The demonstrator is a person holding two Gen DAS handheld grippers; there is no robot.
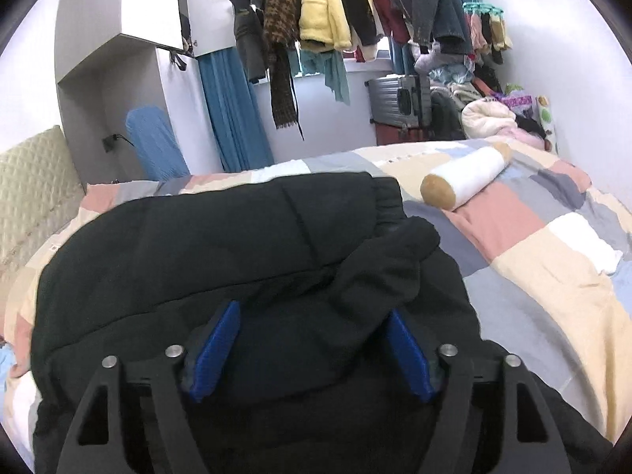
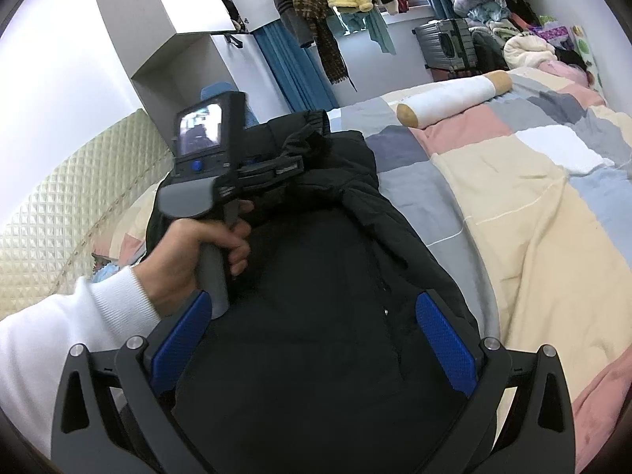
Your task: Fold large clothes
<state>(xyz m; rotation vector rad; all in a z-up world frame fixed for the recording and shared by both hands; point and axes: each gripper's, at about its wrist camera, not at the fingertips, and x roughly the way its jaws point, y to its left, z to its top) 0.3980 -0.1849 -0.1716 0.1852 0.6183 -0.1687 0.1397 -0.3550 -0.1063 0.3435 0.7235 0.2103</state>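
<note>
Left claw [image 1: 312,339] spread wide over the black padded jacket [image 1: 221,245], blue pads clear of the fabric. Right claw [image 2: 312,347] likewise wide above the same jacket, nothing gripped. Jacket folded on the patchwork quilt [image 1: 553,276] of the bed, cylindrical bolster [image 1: 466,177] beyond.

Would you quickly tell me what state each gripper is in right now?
Left gripper: open, nothing gripped, over the black jacket.
Right gripper: open, nothing gripped, over the same jacket.
</note>
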